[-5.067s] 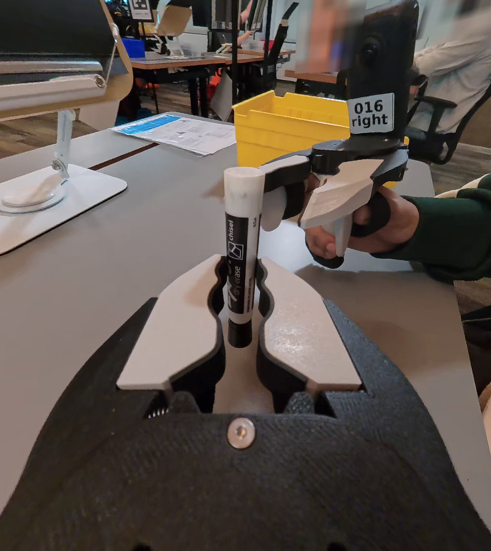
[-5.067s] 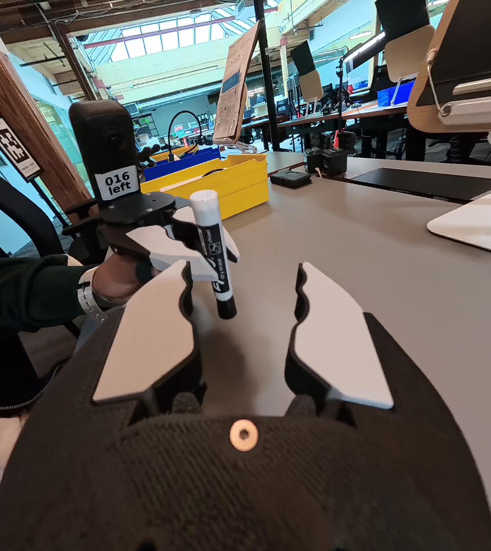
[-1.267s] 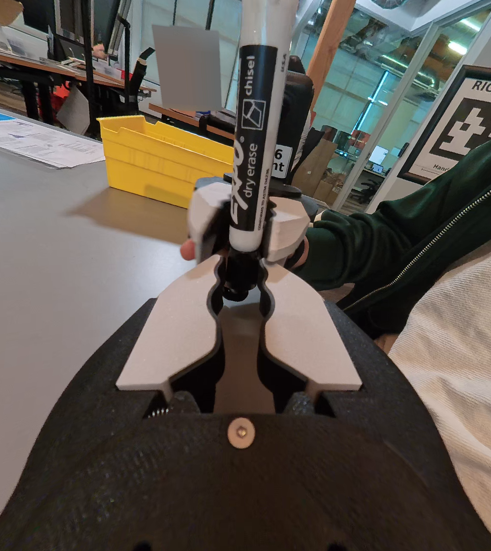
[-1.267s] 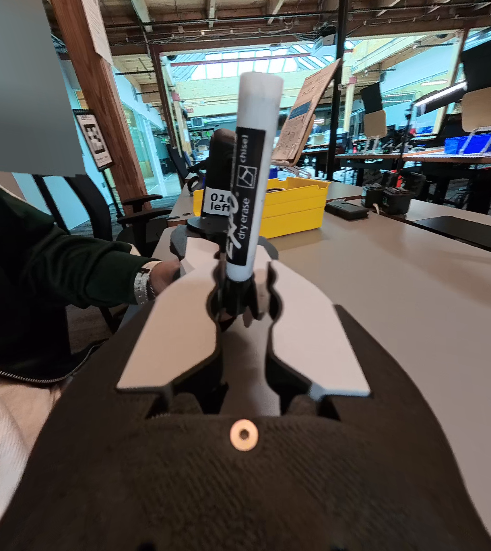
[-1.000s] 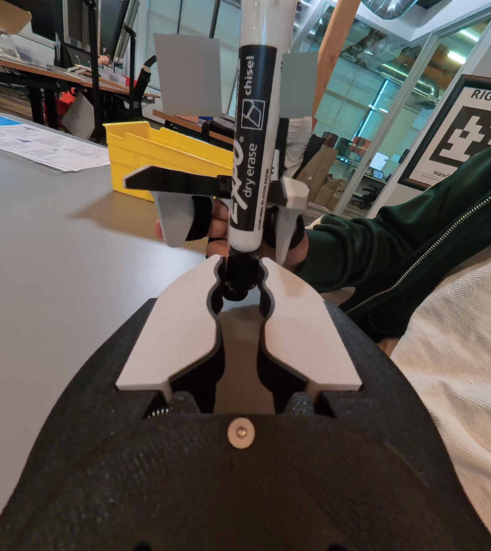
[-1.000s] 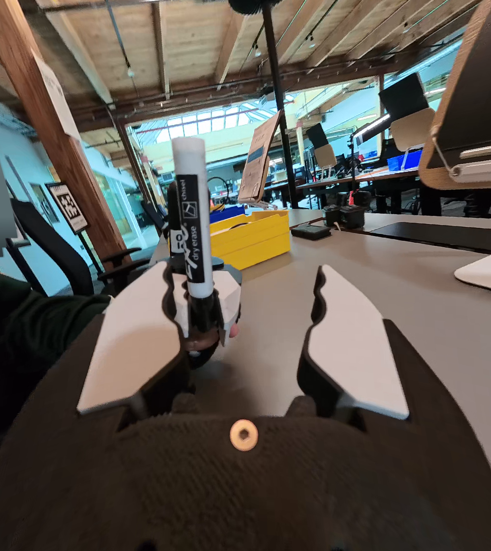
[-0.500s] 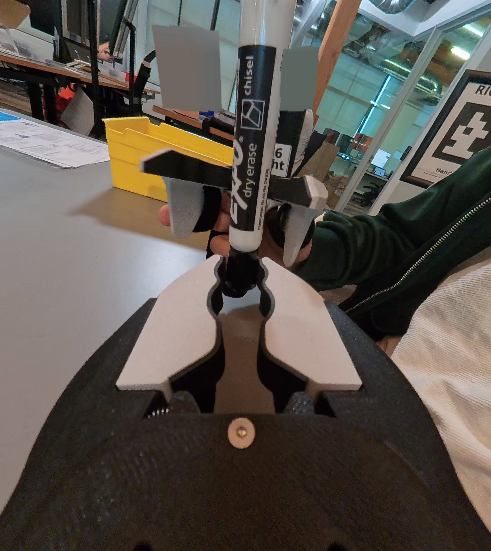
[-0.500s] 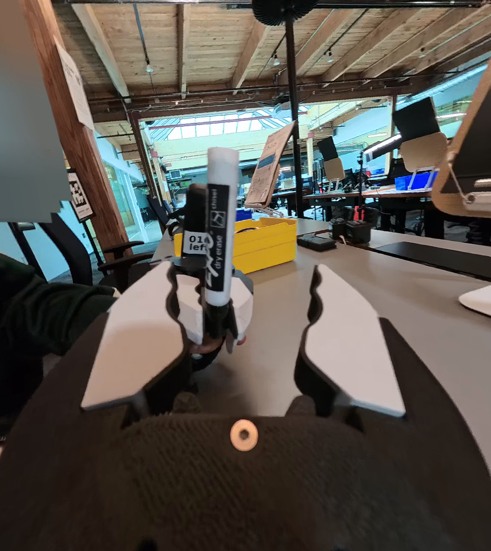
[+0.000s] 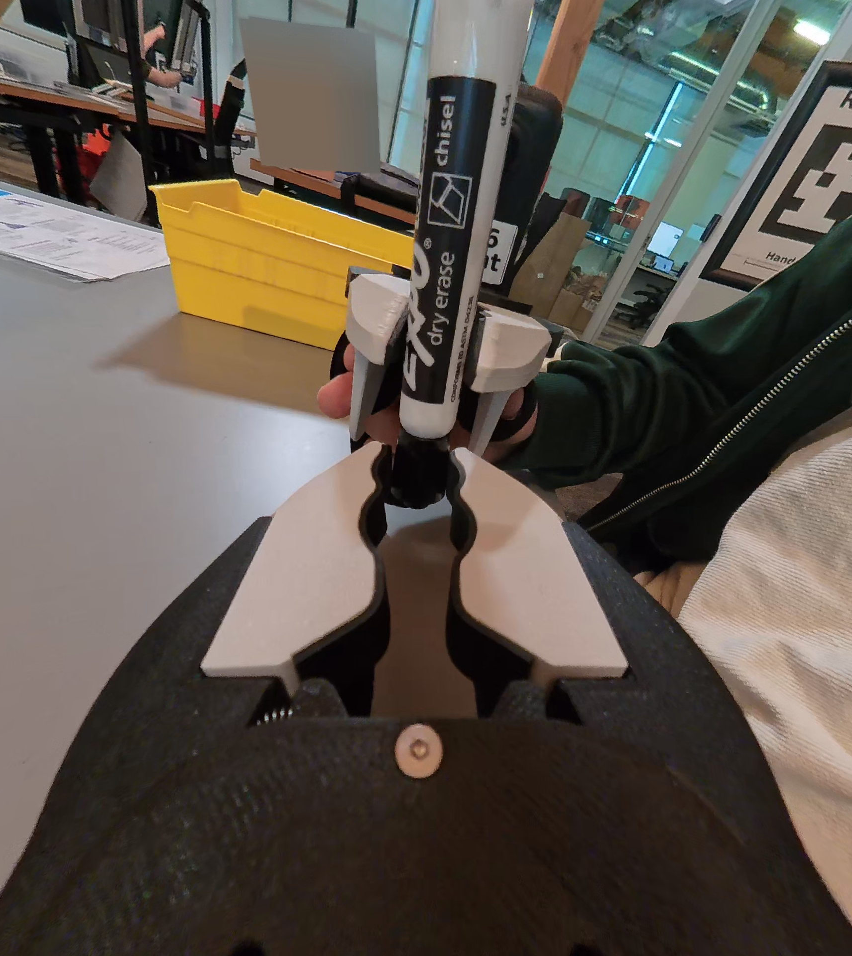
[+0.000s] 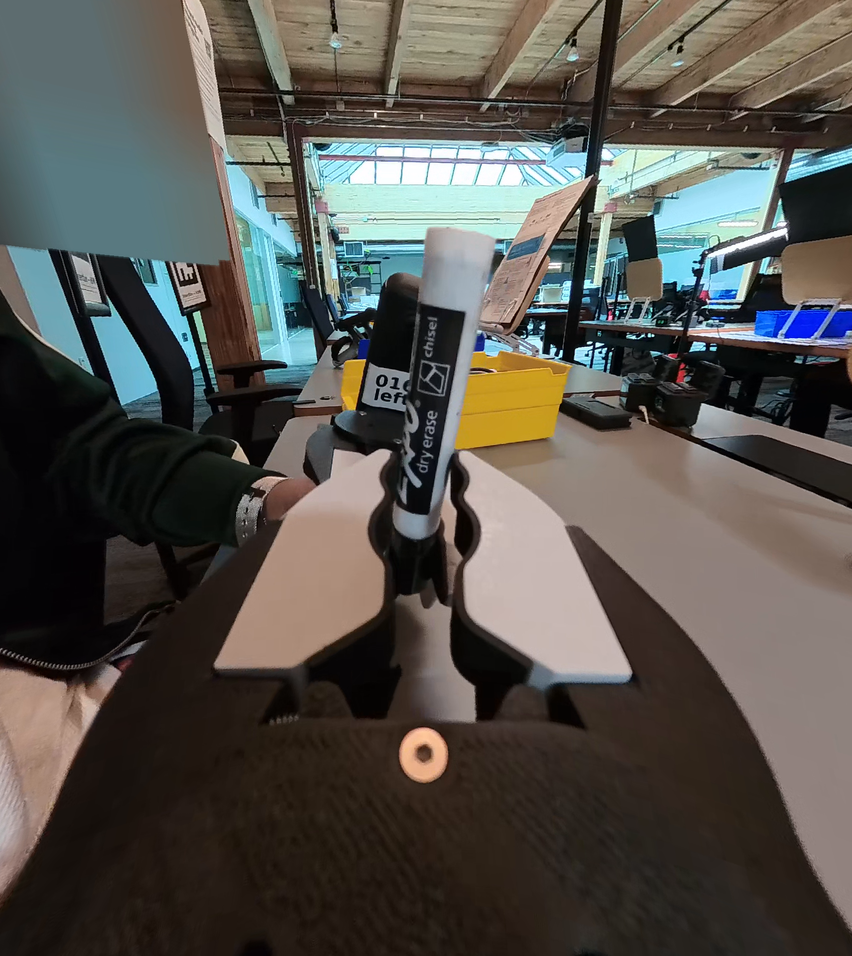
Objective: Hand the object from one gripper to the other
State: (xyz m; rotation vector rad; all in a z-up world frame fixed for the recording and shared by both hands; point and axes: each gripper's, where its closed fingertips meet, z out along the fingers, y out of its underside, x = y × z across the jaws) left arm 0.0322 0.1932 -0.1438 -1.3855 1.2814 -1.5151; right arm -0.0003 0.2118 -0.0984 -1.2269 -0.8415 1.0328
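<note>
Both tongs are closed on the marker (image 9: 444, 269) at once, so the handover looks to be at its midpoint. In the left wrist view the left tongs (image 9: 417, 478) sit at frame centre, narrow, pinching the marker's black cap end, while the right tongs (image 9: 447, 341) clamp the labelled barrel just above. In the right wrist view the right tongs (image 10: 421, 496) hold the barrel of the marker (image 10: 439, 383) at centre, and the left tongs (image 10: 351, 455) show behind and below it, mostly hidden. The marker stands nearly upright, held in the air above the near edge of the grey surface (image 9: 77, 465).

My guess is that the next move calls for one pair to open while the other keeps its hold, then to draw straight away without tipping the marker.

A yellow bin (image 9: 268, 258) stands on the surface at upper left of the left view; its contents cannot be made out from this low angle.
</note>
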